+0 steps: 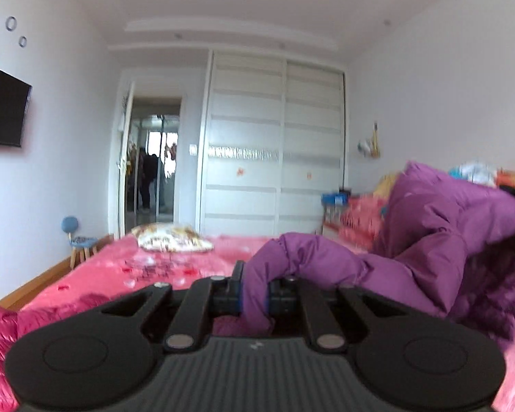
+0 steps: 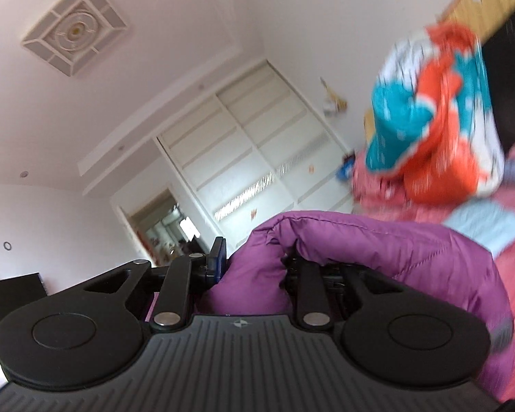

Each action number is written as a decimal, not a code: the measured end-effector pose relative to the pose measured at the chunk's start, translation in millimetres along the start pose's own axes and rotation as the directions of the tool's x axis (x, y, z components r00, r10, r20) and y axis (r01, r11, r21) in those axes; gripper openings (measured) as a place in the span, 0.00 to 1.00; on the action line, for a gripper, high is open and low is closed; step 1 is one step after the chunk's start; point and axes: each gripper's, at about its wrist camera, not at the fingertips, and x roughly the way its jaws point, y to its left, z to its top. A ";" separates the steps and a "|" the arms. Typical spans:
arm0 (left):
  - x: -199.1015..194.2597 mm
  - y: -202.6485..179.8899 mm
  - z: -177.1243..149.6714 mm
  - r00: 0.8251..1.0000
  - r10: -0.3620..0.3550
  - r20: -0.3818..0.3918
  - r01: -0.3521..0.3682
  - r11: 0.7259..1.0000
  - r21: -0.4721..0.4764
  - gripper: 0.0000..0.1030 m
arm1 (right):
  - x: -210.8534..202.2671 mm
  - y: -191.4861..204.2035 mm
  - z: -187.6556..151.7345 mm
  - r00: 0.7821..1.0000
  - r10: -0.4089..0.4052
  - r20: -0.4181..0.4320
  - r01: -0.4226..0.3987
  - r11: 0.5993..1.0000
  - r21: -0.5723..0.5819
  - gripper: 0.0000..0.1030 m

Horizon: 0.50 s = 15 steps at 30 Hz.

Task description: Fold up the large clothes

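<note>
1. Left gripper point(image 1: 254, 290): fingers clenched on a fold of the purple down jacket point(image 1: 439, 240). Fabric is pinched between the blue-edged pads, with a loop bulging above them and a tail hanging below.
2. Right gripper point(image 2: 254, 267): fingers clamped on a thicker wad of the same purple down jacket point(image 2: 377, 247). The left finger point(image 2: 218, 255) shows bare at the edge; the right one is buried under cloth.
3. Jacket position: lifted at both pinch points. In the left wrist view the sleeve-like part arcs from the fingers over to the bulk, which is heaped on the right above the pink bedspread point(image 1: 120, 274).
4. Right wrist view is tilted and looks upward: ceiling fixture point(image 2: 73, 29), white sliding wardrobe point(image 2: 250, 151), and a blurred orange-teal-white bundle point(image 2: 436, 113) on the bed at right.
5. Left wrist view is level: wardrobe point(image 1: 274, 144) straight ahead, open doorway point(image 1: 154, 161), wall TV point(image 1: 3, 106), patterned pillow point(image 1: 173, 238) on the bed, blue stool point(image 1: 77, 240) beside the bed.
</note>
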 end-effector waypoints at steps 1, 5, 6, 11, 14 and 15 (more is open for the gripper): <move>-4.6 2.2 5.1 1.000 -0.001 0.019 0.001 1.000 -0.011 0.07 | -9.7 3.4 5.2 1.000 0.000 0.019 0.001 1.000 -0.019 0.28; -23.6 10.5 25.5 0.995 0.000 0.102 0.005 0.999 -0.053 0.07 | -34.3 15.9 26.1 0.997 0.008 0.079 -0.002 0.997 -0.076 0.28; -27.7 14.2 30.3 0.992 0.004 0.126 0.004 0.998 -0.064 0.07 | -40.0 19.8 31.9 0.995 0.017 0.096 -0.009 0.996 -0.091 0.28; -47.5 30.2 49.8 0.976 0.022 0.215 0.004 0.993 -0.121 0.07 | -47.3 32.9 38.9 0.985 0.080 0.152 -0.056 0.986 -0.159 0.28; -58.8 40.6 61.2 0.965 0.035 0.260 0.005 0.988 -0.151 0.07 | -62.1 49.6 50.3 0.970 0.128 0.205 -0.081 0.971 -0.223 0.28; -59.3 43.6 62.7 0.963 0.035 0.267 0.008 0.987 -0.159 0.07 | -65.8 55.0 55.3 0.964 0.146 0.223 -0.090 0.966 -0.241 0.28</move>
